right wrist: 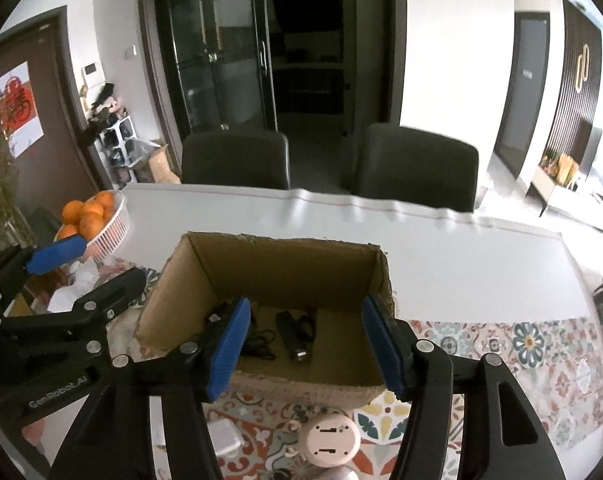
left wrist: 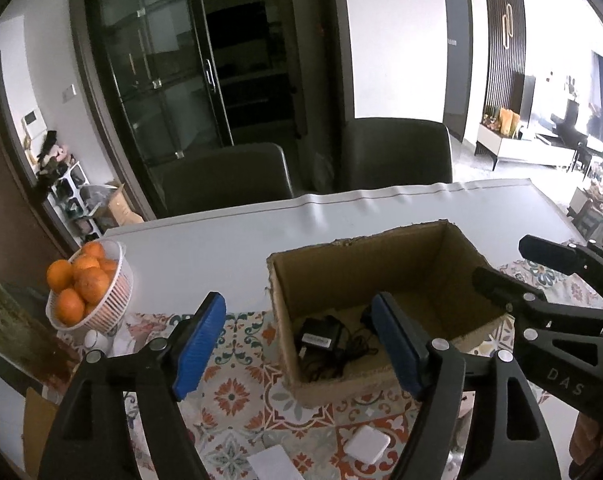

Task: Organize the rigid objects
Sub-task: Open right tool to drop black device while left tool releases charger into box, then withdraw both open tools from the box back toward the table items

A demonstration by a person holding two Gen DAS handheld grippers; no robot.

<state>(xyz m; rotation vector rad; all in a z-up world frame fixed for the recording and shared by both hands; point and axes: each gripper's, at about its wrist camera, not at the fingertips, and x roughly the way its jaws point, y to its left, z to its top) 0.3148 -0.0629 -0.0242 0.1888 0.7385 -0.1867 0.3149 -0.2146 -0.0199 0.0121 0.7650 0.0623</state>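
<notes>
Both grippers hang above the near side of the cardboard box (left wrist: 375, 280), jaws spread wide, nothing between the blue pads. Left gripper (left wrist: 297, 346) sits over the box's near-left corner; right gripper (right wrist: 303, 348) over the near wall, looking down into the opening.

Box stands open-topped on the patterned mat (left wrist: 237, 392), which covers the near part of the white table (left wrist: 229, 236). Already inside: a black power adapter (left wrist: 319, 338) with its tangled cord, and a dark cylindrical item (right wrist: 291, 334), possibly a small torch, lying on the floor of the box.

Still out on the mat, just in front of the box: a round pale plug-like adapter (right wrist: 328, 442), a white square charger (left wrist: 367, 448), and a flat white piece (left wrist: 269, 466) at the frame edge, kind unclear.

Judged step: between placements, with some items boxed and the hands empty, ready for the next pickup.

Next move likely calls for one gripper to drop toward the near mat and straddle a remaining item. The round adapter sits below the right gripper; its low, smooth body wants a level, centred pinch. The basket of oranges (left wrist: 101, 300) to the left is well clear.
</notes>
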